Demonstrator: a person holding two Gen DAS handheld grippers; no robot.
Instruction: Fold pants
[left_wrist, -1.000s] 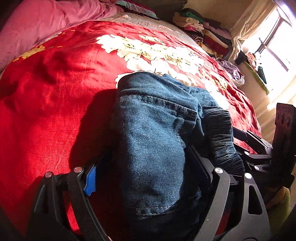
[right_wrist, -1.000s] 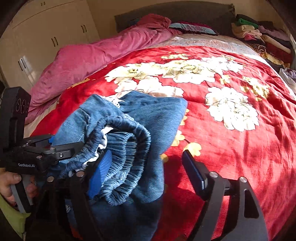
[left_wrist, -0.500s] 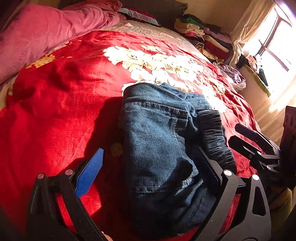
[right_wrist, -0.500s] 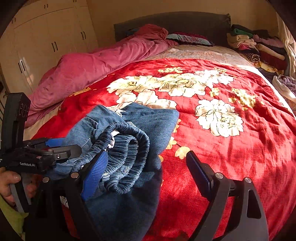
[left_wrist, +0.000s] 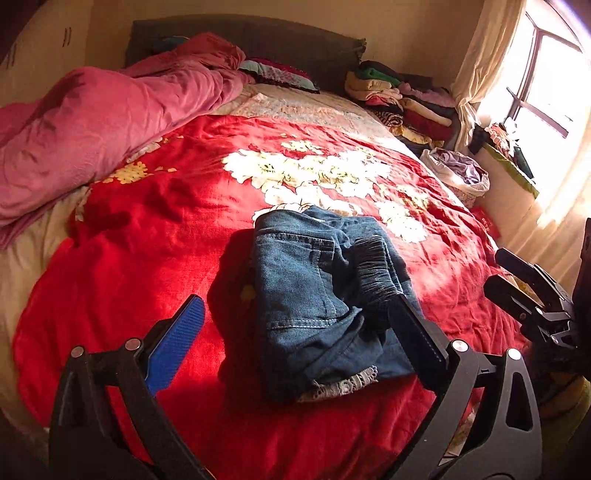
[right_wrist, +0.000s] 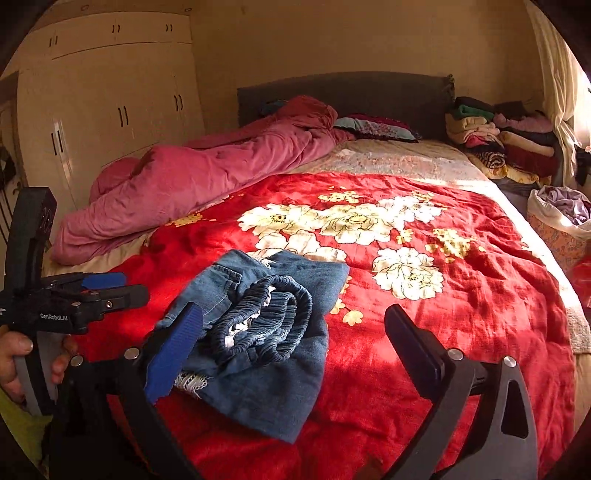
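Both tongs, left (left_wrist: 295, 332) and right (right_wrist: 291, 339), just spread wide and empty; folded blue denim pants (left_wrist: 325, 302) released lower centre on red floral bedspread (left_wrist: 147, 229); fold looks done, next tidy or withdraw.

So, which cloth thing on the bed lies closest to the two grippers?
The folded blue jeans, lying on the red flowered blanket just ahead of both open grippers. The pink duvet and the stacked clothes are far back near the headboard.

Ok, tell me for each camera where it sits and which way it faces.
Left wrist: rides the left gripper, looking down its open fingers across the folded jeans toward the window; the right gripper shows at the right edge.
Right wrist: rides the right gripper, facing the headboard and wardrobe; the left gripper and a hand show at left.
Shared: the jeans, the red floral blanket, the pink duvet.
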